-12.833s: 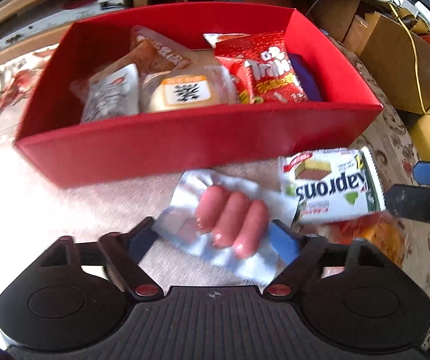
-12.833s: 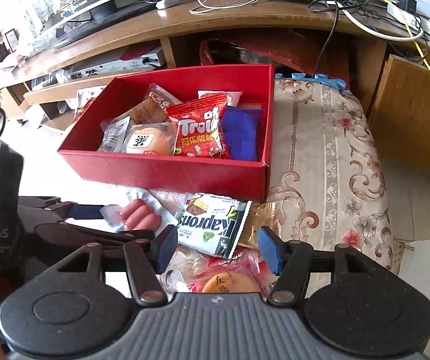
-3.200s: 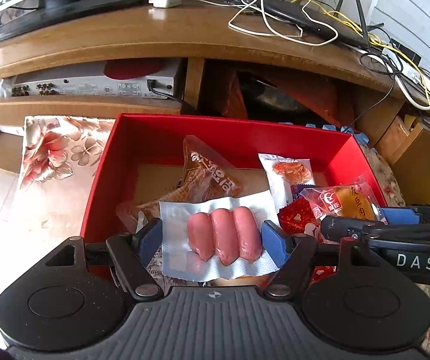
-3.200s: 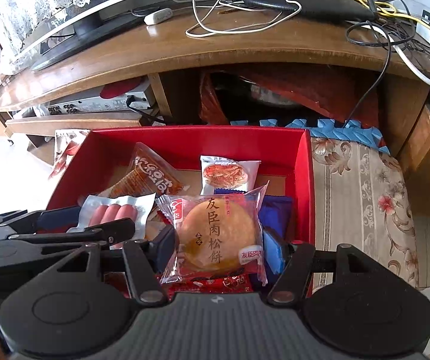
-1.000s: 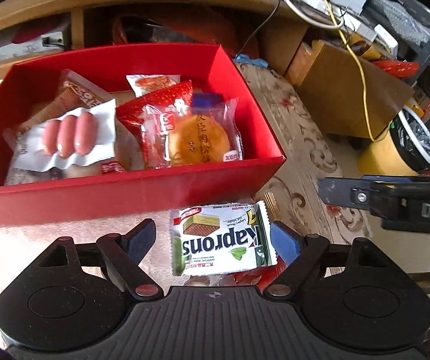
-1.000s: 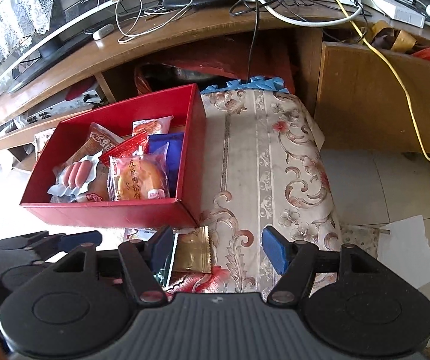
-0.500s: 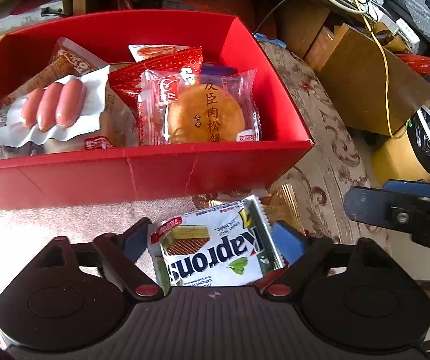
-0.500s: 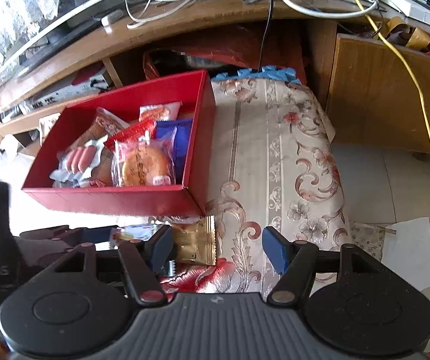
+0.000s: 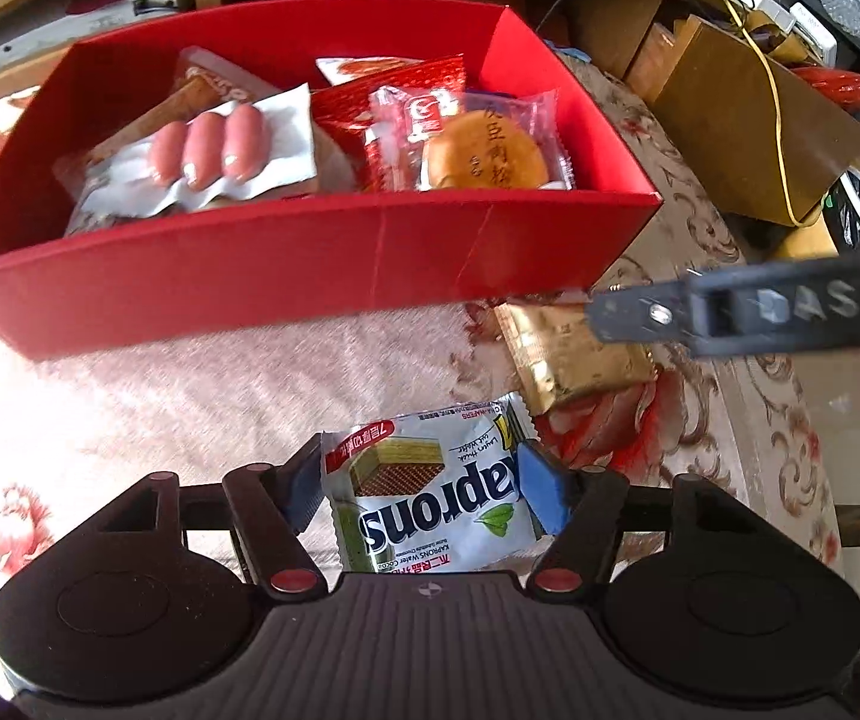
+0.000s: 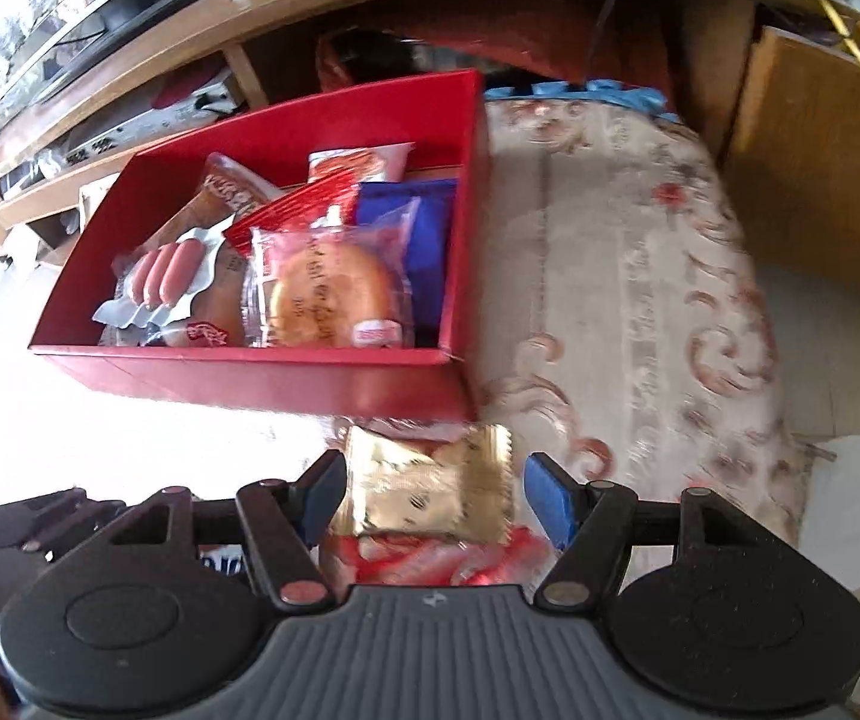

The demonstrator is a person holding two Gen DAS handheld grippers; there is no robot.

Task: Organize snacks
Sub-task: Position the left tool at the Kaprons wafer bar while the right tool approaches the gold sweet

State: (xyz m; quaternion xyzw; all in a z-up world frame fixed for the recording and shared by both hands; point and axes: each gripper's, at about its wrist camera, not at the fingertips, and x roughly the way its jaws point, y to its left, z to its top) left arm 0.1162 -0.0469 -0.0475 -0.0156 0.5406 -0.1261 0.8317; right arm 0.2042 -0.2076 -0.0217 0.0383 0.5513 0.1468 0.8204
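left gripper (image 9: 424, 489): jaws just closing onto wafer pack (image 9: 430, 495) | right gripper (image 10: 436, 495): jaws apart, straddling gold packet (image 10: 430, 495) | both bound for red box (image 9: 310, 264)

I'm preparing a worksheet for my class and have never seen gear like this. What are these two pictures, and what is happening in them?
A person holds a gripping tool in each hand, and each has a camera looking along its two fingers. One picture comes from the left tool, the other from the right tool. A red box of snacks stands on a patterned cloth. The left tool's jaws have just been closing, and its pads touch the Kaprons wafer pack. The right tool is open around a gold packet, not gripping it.
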